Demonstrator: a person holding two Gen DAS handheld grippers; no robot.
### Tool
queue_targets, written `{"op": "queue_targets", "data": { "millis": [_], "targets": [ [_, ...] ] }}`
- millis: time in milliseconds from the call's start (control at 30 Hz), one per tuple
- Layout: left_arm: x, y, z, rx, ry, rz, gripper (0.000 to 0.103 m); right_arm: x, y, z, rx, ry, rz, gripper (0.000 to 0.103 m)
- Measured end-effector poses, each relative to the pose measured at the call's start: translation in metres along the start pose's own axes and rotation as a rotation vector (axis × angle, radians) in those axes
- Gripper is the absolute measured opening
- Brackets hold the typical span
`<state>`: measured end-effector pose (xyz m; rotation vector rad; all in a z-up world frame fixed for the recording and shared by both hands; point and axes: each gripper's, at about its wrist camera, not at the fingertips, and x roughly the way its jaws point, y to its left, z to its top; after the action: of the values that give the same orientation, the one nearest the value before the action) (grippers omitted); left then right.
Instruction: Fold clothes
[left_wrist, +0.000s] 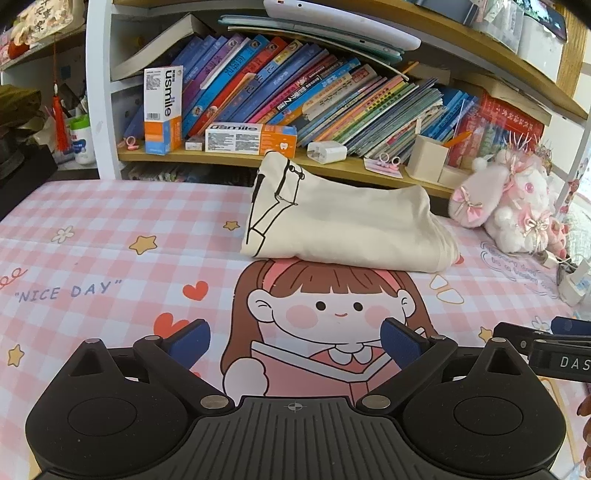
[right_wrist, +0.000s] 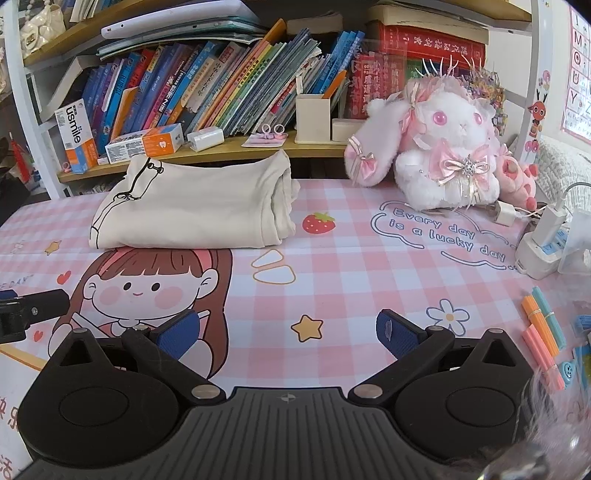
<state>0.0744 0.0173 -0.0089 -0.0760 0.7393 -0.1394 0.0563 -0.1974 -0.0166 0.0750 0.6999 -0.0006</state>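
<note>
A cream garment with a black line drawing (left_wrist: 343, 221) lies folded into a compact bundle at the back of the pink checked desk mat (left_wrist: 110, 236), just before the bookshelf. It also shows in the right wrist view (right_wrist: 195, 206). My left gripper (left_wrist: 295, 339) is open and empty, low over the mat, well short of the garment. My right gripper (right_wrist: 288, 330) is open and empty, also near the front, to the right of the left one. The right gripper's tip shows at the left wrist view's right edge (left_wrist: 554, 347).
A bookshelf (left_wrist: 295, 92) with slanted books and toothpaste boxes (left_wrist: 251, 137) stands behind the mat. A pink and white plush rabbit (right_wrist: 439, 147) sits at the back right. Chargers and a power strip (right_wrist: 543, 236) and coloured sticks (right_wrist: 543, 325) lie at the right edge.
</note>
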Motion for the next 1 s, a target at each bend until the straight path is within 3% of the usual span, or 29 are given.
{"op": "queue_targets", "data": {
  "millis": [1000],
  "targets": [
    [0.0065, -0.0035, 0.0015, 0.012, -0.009, -0.015, 0.103, 0.0078, -0.0008, 0.0033, 0.005, 0.032, -0.003, 0.103]
  ]
}}
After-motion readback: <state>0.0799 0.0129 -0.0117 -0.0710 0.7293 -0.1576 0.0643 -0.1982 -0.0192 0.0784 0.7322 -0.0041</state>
